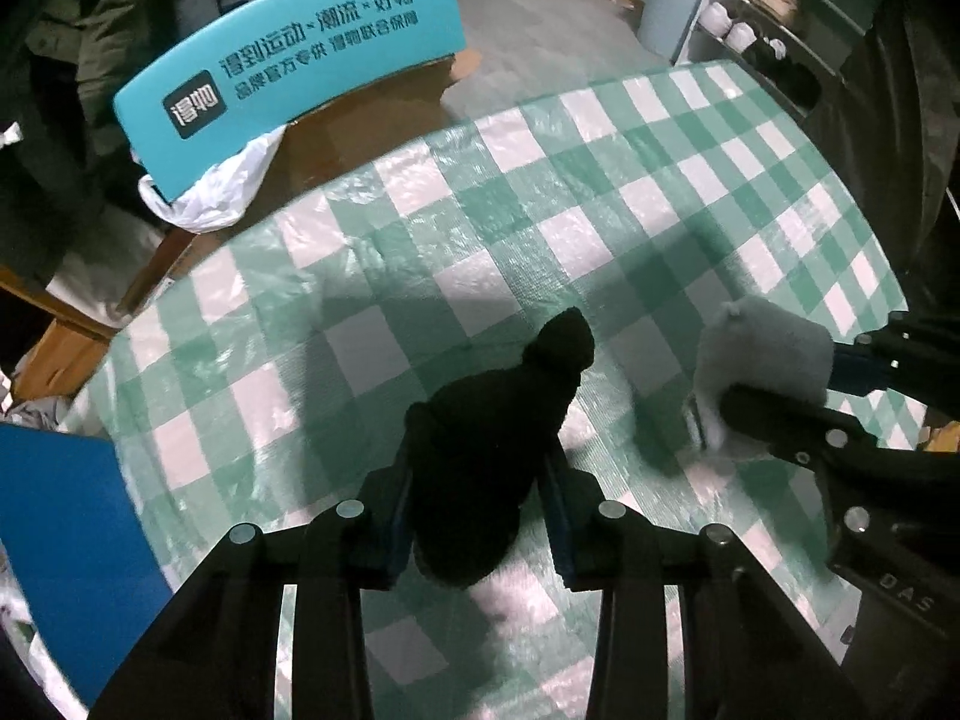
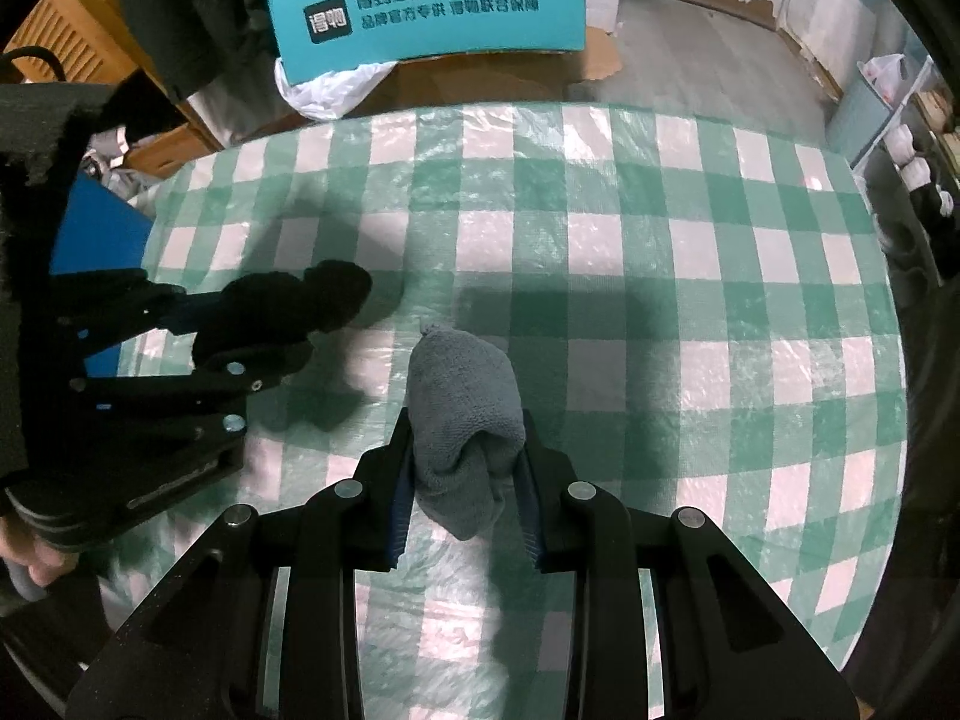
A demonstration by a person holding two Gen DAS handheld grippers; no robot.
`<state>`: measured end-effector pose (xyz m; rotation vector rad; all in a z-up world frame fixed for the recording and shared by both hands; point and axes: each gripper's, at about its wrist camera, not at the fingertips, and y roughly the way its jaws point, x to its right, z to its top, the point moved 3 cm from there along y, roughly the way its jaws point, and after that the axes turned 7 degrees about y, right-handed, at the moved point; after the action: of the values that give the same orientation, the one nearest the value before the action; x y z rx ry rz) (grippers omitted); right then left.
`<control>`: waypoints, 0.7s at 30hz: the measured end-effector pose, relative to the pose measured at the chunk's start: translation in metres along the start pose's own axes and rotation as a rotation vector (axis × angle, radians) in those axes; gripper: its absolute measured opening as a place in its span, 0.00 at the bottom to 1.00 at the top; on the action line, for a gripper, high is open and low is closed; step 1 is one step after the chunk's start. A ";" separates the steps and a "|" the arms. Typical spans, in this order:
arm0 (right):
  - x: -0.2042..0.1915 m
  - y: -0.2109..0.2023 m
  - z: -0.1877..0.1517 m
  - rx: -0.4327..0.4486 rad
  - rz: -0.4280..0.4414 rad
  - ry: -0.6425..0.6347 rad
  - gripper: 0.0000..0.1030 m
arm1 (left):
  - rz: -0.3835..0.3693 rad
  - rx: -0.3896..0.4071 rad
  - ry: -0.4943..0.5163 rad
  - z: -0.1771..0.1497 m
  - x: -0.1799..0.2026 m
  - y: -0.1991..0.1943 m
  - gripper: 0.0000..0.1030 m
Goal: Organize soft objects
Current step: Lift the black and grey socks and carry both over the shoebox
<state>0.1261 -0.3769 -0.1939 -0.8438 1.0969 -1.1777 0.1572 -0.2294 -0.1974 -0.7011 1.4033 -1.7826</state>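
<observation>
The left gripper (image 1: pixel 480 516) has its fingers pinching a black soft bundle (image 1: pixel 498 444), which fills the gap between them and sticks out forward to a rounded tip above the counter (image 1: pixel 540 192). The bundle is so dark that its folds cannot be made out, and its rear end is lost between the finger bases. The right gripper (image 2: pixel 465 486) has its fingers pinching a grey towel roll (image 2: pixel 465 414), whose looped pile shows clearly; its lower end hangs between the pads, and a small tuft marks its forward tip. Whether either bundle touches the checked cloth below cannot be told.

From the left wrist view the grey roll sits just to the right of the black one, partly covered by the right gripper's dark fingers. From the right wrist view the left gripper's body hides most of the black bundle.

The green-and-white cloth lies bare ahead of both bundles up to its far edge. Beyond that edge stands a teal box (image 2: pixel 426 6) with white plastic (image 2: pixel 330 90) under it. A blue panel (image 1: pixel 66 552) is cut off at the left edge, and a shoe rack (image 1: pixel 762 24) lies off the right corner.
</observation>
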 end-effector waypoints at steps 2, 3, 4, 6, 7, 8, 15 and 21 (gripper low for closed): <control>-0.004 -0.003 0.003 0.007 0.002 -0.008 0.27 | 0.008 0.011 -0.002 -0.002 -0.001 -0.009 0.36; -0.006 -0.006 0.002 0.012 0.005 -0.012 0.27 | 0.011 0.015 -0.003 -0.003 -0.001 -0.013 0.36; -0.008 -0.010 0.003 0.019 0.008 -0.015 0.27 | 0.013 0.020 -0.006 -0.005 -0.002 -0.017 0.36; -0.011 -0.016 0.003 0.028 0.011 -0.021 0.27 | 0.015 0.029 -0.016 -0.009 -0.004 -0.026 0.36; -0.013 -0.020 0.002 0.035 0.011 -0.022 0.27 | 0.024 0.033 -0.021 -0.010 -0.005 -0.030 0.36; -0.014 -0.023 0.002 0.040 0.013 -0.021 0.27 | 0.037 0.039 -0.025 -0.011 -0.008 -0.034 0.36; -0.025 -0.046 -0.007 0.061 0.032 -0.040 0.27 | 0.075 0.064 -0.047 -0.027 -0.021 -0.059 0.36; -0.036 -0.070 -0.007 0.103 0.053 -0.063 0.27 | 0.069 0.092 -0.056 -0.044 -0.025 -0.084 0.36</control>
<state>0.0986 -0.3559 -0.1227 -0.7633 0.9932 -1.1456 0.1179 -0.1744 -0.1259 -0.6413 1.2854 -1.7484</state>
